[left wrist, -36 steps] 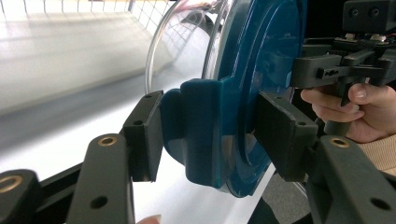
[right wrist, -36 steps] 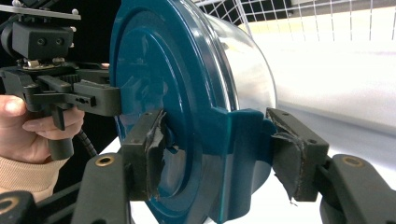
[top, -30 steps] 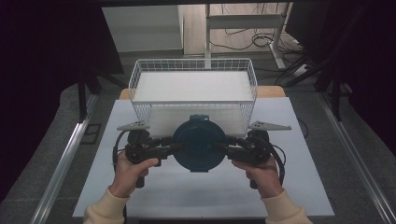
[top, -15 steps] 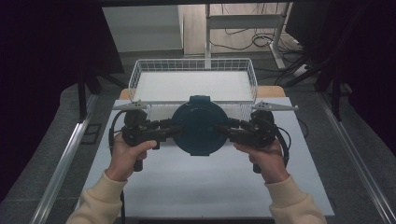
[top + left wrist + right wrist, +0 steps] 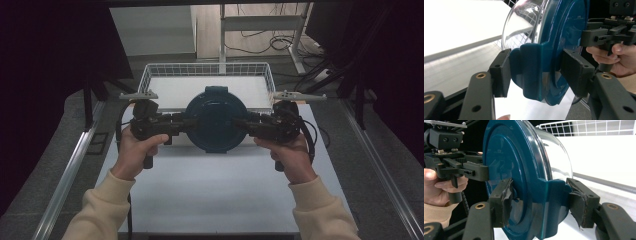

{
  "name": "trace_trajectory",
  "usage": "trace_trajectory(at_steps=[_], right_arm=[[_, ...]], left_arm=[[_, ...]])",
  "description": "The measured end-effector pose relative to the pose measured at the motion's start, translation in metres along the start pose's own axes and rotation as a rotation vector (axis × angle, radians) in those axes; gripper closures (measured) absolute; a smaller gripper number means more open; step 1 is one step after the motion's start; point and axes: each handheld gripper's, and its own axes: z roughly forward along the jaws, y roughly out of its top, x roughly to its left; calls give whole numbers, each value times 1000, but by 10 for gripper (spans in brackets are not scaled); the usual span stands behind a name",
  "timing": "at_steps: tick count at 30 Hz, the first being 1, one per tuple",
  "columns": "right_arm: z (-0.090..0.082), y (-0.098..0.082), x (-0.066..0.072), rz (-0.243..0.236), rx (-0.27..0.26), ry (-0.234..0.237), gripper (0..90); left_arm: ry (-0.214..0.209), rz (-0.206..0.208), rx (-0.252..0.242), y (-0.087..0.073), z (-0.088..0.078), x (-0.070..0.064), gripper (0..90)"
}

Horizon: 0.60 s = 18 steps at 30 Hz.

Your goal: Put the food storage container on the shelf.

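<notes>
Two claws (image 5: 182, 122) (image 5: 245, 123) clamped on round teal-lidded clear container (image 5: 215, 120), lid latches gripped

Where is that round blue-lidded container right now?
In the high view, the container is at centre, gripped between the left gripper and right gripper, in front of the wire basket.

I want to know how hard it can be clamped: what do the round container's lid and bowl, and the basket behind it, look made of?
The lid looks like glossy teal plastic, with moulded clip flaps and soft sheen. The bowl under it is clear, mirroring the basket's grid; glass or hard clear plastic, I cannot tell which. The basket looks like white-coated metal wire in a thin open mesh.
</notes>
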Motion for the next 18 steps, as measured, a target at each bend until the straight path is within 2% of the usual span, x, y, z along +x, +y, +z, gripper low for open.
trace_trajectory(at_steps=[6, 9, 12, 18], right_arm=[[3, 19, -3, -25, -8, -5, 400], [6, 28, -6, -24, -9, -5, 400], [10, 38, -9, -30, -14, -10, 400], [23, 56, -18, -21, -5, 0, 400]], left_arm=[[-4, 10, 0, 18, 0, 6, 435], [0, 20, 2, 30, 0, 11, 435], [-7, 15, 0, 39, 1, 18, 434], [7, 16, -4, 54, 2, 30, 434]])
